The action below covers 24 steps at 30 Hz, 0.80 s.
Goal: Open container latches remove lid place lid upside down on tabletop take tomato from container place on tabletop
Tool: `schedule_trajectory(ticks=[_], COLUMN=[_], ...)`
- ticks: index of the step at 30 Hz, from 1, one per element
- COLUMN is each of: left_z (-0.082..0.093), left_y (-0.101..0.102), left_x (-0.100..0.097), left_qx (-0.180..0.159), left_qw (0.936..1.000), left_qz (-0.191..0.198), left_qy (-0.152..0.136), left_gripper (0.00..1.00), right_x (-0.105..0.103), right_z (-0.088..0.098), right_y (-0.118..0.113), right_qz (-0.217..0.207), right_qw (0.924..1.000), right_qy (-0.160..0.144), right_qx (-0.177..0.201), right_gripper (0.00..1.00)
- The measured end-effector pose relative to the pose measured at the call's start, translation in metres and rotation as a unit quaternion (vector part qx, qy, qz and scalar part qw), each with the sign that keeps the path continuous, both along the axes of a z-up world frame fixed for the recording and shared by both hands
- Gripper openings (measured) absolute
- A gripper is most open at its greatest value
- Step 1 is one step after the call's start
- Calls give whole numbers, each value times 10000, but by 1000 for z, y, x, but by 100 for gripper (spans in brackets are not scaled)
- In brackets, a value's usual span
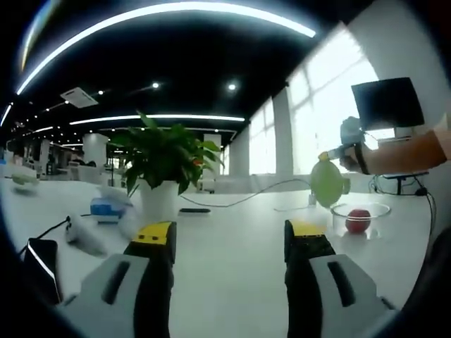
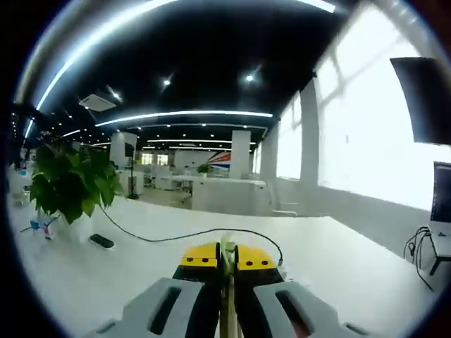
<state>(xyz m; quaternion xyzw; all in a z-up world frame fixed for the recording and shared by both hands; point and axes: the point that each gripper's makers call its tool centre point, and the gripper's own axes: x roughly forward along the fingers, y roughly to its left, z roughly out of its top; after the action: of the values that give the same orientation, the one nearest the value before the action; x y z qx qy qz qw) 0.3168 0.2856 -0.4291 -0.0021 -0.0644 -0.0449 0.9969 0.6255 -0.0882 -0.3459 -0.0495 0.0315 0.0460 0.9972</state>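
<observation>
Tomato [image 1: 358, 220] sits in the clear container [image 1: 379, 211] on the white table [image 1: 232, 239], well to the right of the potted plant [image 1: 165, 158]. Right tongs [image 2: 227, 262] are clamped on the green lid [image 1: 328, 182], held edge-on above the container. Left tongs [image 1: 229, 243] hover wide apart, holding nothing, over bare table.

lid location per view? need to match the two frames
Left gripper view: the green lid hangs right of centre, held up by the right gripper above the clear container with the tomato.
Right gripper view: lid seen edge-on at bottom centre, pinched between the jaws.
Shared landmark: potted plant.
</observation>
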Motion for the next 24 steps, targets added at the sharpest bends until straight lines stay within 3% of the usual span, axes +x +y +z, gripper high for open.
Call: schedule_trajectory(ticks=[2,5,9,17,24], left_z=[0,2,11,9,12], left_y=[0,0,1,10,10], left_x=[2,2,-1,-3,-8], left_qx=[40,55,97,48,-31], left_qw=[10000,10000,9999,9999,9999], left_qz=[8,3,21,86,90], left_qy=[35,24,-53,-57,-81], left_gripper=[59,58,58,57,56], right_x=[1,4,4,-3,-4], right_z=[-6,-10,-12,-29,-45], right_y=[6,17,30,62,93], right_qz=[21,87,161,331,528], right_qw=[10000,9993,9990,9984,9938], right_qy=[61,-78,-109,-11,-62], right_qx=[-43,-355,-394,-457,-974], right_gripper=[1,1,1,1,2])
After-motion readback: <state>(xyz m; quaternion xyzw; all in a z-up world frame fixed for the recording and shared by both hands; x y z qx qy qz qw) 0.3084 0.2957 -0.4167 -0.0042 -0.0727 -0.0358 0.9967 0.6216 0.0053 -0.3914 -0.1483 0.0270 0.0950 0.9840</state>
